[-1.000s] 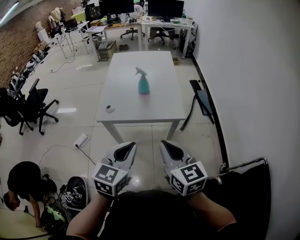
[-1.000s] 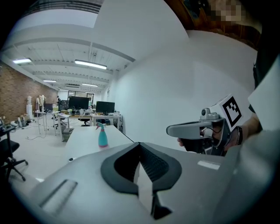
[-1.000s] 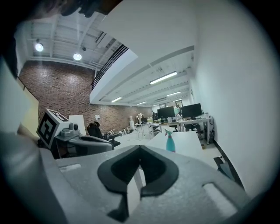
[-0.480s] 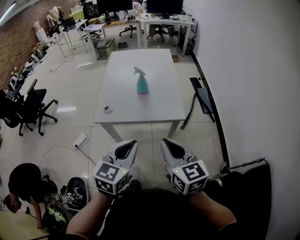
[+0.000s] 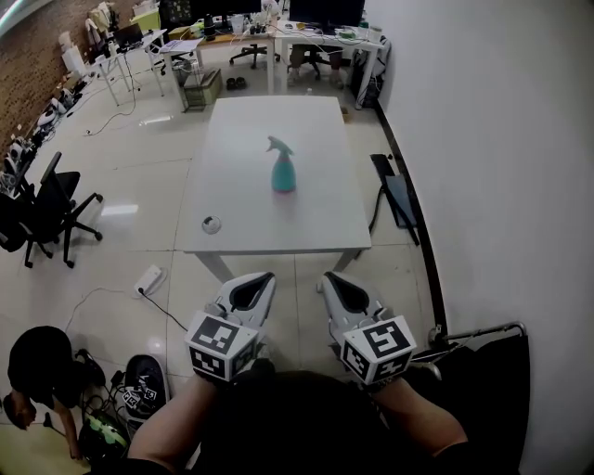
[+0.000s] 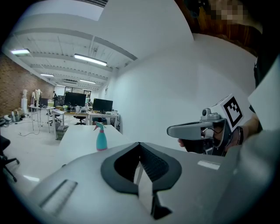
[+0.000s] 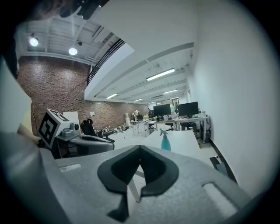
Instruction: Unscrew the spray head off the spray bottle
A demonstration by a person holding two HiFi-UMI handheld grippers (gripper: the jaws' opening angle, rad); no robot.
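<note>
I hold both grippers low and close to my body, side by side and pointing forward over a tiled floor. The left gripper (image 5: pixel 260 281) has its jaws pressed together with nothing between them. The right gripper (image 5: pixel 330 281) is likewise closed and empty. Each carries a cube with black and white square markers at its back end, near my wrists.

Ahead of me, well apart from both grippers, stands a white table (image 5: pixel 316 213). The bottle (image 5: pixel 283 173), teal in colour, stands upright near the middle of the tabletop. Its spray head (image 5: pixel 277 145) sits on top, with the nozzle pointing left in the head view. A small round object (image 5: pixel 212 224) lies near the table's front left corner; I cannot tell what it is.

A white wall runs along my right. To the left of the table a black office chair (image 5: pixel 42 209) stands on the floor. At the lower left a person (image 5: pixel 37 371) in dark clothes crouches beside bags and cables. Beyond the table, desks with dark monitors (image 5: pixel 320 14) line the far end of the room.
</note>
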